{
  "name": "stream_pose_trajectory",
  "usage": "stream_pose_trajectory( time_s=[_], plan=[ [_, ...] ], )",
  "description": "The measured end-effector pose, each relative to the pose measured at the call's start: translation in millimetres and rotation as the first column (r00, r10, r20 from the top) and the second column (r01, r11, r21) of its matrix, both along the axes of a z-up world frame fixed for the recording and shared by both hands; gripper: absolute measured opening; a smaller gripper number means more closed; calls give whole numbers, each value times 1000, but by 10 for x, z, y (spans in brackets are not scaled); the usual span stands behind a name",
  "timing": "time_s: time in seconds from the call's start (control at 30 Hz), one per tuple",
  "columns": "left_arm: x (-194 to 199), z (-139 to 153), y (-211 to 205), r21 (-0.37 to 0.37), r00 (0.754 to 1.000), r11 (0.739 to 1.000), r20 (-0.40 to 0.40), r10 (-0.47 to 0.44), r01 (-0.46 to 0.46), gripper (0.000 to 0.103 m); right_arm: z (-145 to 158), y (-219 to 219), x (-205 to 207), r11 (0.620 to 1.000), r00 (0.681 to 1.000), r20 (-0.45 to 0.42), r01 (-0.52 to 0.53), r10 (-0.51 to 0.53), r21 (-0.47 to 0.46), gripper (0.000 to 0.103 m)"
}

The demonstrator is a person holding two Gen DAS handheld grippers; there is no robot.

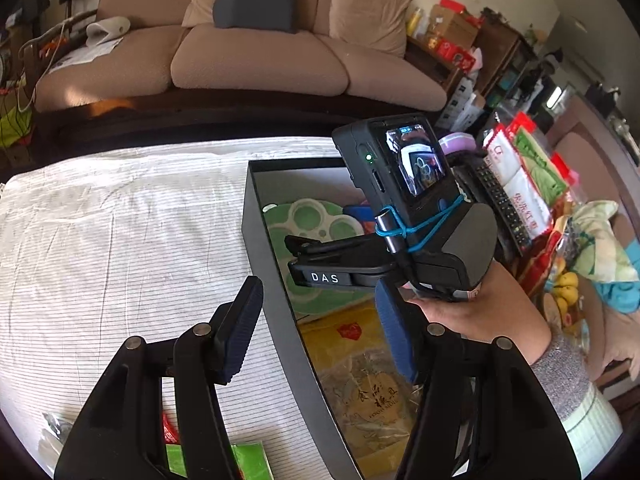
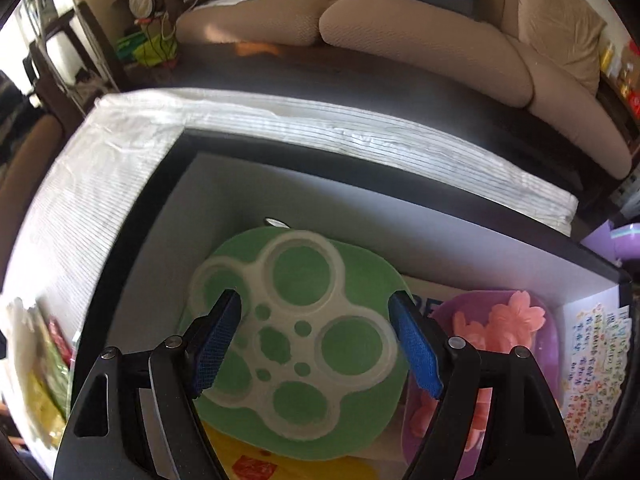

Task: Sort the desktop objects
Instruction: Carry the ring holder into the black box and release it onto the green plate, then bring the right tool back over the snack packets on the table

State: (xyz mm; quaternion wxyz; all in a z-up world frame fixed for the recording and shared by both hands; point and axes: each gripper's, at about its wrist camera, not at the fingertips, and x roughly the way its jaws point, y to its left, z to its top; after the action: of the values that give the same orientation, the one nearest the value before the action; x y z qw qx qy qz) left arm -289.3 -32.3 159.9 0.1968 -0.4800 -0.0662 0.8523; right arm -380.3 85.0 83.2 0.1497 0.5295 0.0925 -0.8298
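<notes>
A black box with a white lining (image 1: 276,292) (image 2: 132,240) stands on the striped white cloth (image 1: 120,240). Inside it lie a green mat with a clear ringed mould (image 2: 304,340) (image 1: 316,216), a yellow packet (image 1: 340,332) (image 2: 256,464), a purple tray of pink flower shapes (image 2: 500,320) and a sticker sheet (image 2: 596,360). My right gripper (image 2: 316,340) hangs open over the green mat, with nothing between its blue pads. My left gripper (image 1: 320,320) is open and straddles the box's left wall without touching it. A hand (image 1: 480,312) holds the right gripper over the box.
A green packet (image 1: 248,460) and a red wrapper (image 1: 170,432) lie on the cloth near the front edge. Snack bags (image 1: 528,176), a remote (image 1: 500,200) and bananas (image 1: 564,288) crowd the right side. A beige sofa (image 1: 256,52) stands beyond the table.
</notes>
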Motion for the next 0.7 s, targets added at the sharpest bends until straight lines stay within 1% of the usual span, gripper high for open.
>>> stream_pose_trajectory(
  time_s=[0.1,0.17,0.27,0.37,0.43,0.53,0.57,0.63,0.7],
  plan=[
    [53,4,4,-21,1000,1000,-7,-6,6,55,39,57,56,1000,1000,-9,9,-9,2,82],
    [98,29,-14,-24,1000,1000,-6,2,-2,55,148,140,111,1000,999,-33,24,-24,-15,82],
    [175,100,-75,-17,1000,1000,-7,18,-19,55,358,296,186,995,997,-55,48,-53,-88,82],
    [305,199,-203,-30,999,999,-17,38,-38,56,596,416,318,991,993,-83,78,-87,-109,82],
    [411,235,-330,-45,999,998,-15,49,-50,56,732,477,441,987,993,-82,79,-91,-140,83],
    [605,217,-545,-81,997,993,-7,81,-81,57,957,476,720,985,992,-106,50,-69,-167,83],
    [672,197,-620,-90,995,991,-1,96,-96,59,1024,463,835,983,992,-111,37,-57,-179,83],
    [781,160,-786,-103,990,985,4,142,-140,75,1116,422,1016,980,992,-120,16,-40,-197,83],
    [920,137,-954,-90,985,981,10,174,-172,76,1196,323,1177,976,992,-122,-7,-20,-218,83]
  ],
)
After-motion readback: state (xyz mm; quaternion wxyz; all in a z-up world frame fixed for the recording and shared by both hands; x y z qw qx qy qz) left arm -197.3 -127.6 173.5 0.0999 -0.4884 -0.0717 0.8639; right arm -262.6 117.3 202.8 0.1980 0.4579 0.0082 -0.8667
